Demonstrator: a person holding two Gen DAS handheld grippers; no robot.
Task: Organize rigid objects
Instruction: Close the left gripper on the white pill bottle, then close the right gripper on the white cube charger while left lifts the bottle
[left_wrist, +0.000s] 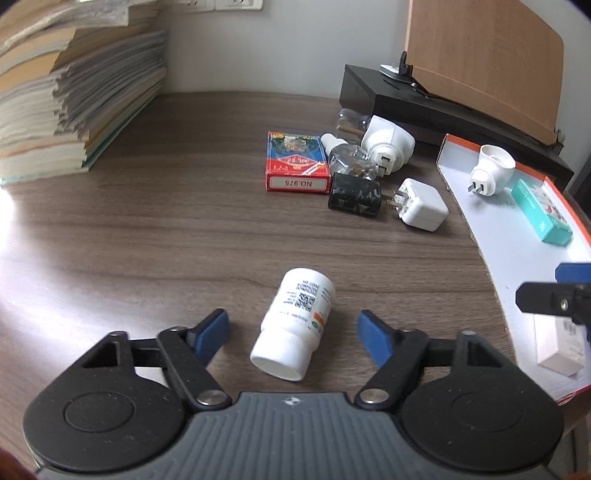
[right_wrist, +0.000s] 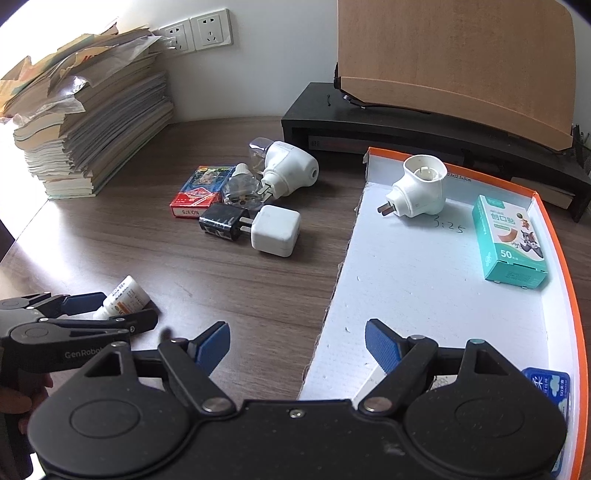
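Observation:
A white pill bottle lies on its side on the wooden table, between the open fingers of my left gripper, untouched; it also shows in the right wrist view. My right gripper is open and empty over the near edge of an orange-rimmed white tray. In the tray lie a white plug adapter, a teal plaster box and a blue packet. On the table sit a red card box, a black charger and a white charger.
A tall stack of books fills the back left. A black monitor stand with a wooden board runs along the back right. A clear glass bottle and a white plug-in device lie behind the chargers.

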